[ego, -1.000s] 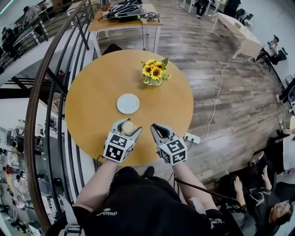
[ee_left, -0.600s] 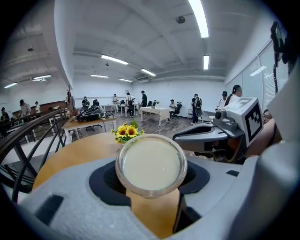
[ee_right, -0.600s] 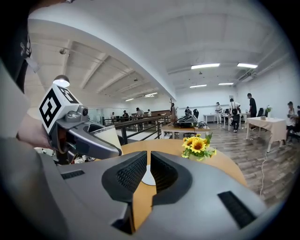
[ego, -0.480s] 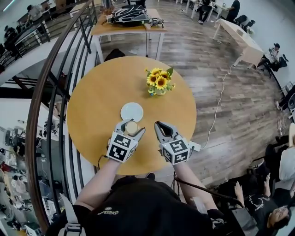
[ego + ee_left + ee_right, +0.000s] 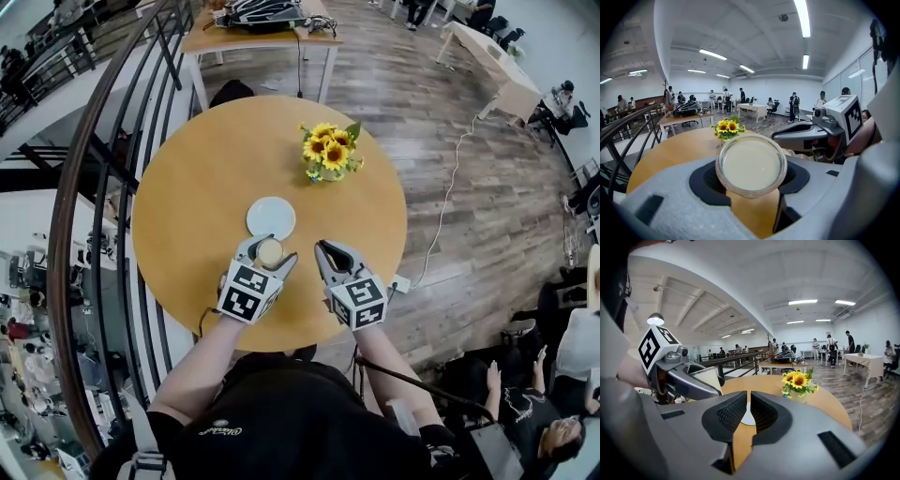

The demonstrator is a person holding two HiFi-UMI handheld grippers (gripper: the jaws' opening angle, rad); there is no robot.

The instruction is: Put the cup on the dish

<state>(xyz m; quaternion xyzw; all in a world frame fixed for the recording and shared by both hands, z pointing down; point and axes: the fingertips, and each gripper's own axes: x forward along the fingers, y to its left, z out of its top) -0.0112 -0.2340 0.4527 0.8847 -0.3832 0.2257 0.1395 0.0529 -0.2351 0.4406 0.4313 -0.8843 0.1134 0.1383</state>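
Observation:
A small clear cup (image 5: 269, 251) of pale creamy drink is gripped at its sides by my left gripper (image 5: 268, 256), and it fills the jaws in the left gripper view, cup (image 5: 751, 163). The white dish (image 5: 271, 217) lies bare on the round wooden table (image 5: 187, 206), just beyond the cup. My right gripper (image 5: 325, 249) hovers to the right of the cup, shut and holding nothing. In the right gripper view the dish (image 5: 747, 418) shows past the shut right gripper (image 5: 749, 401), and the cup (image 5: 707, 377) appears at the left.
A pot of sunflowers (image 5: 333, 152) stands on the table beyond and right of the dish. A metal railing (image 5: 103, 187) curves along the table's left. A white power strip (image 5: 398, 283) lies on the floor by the table's right edge.
My left gripper has carried the cup forward, so the gap to the dish is smaller. The right gripper moved forward alongside it, still shut.

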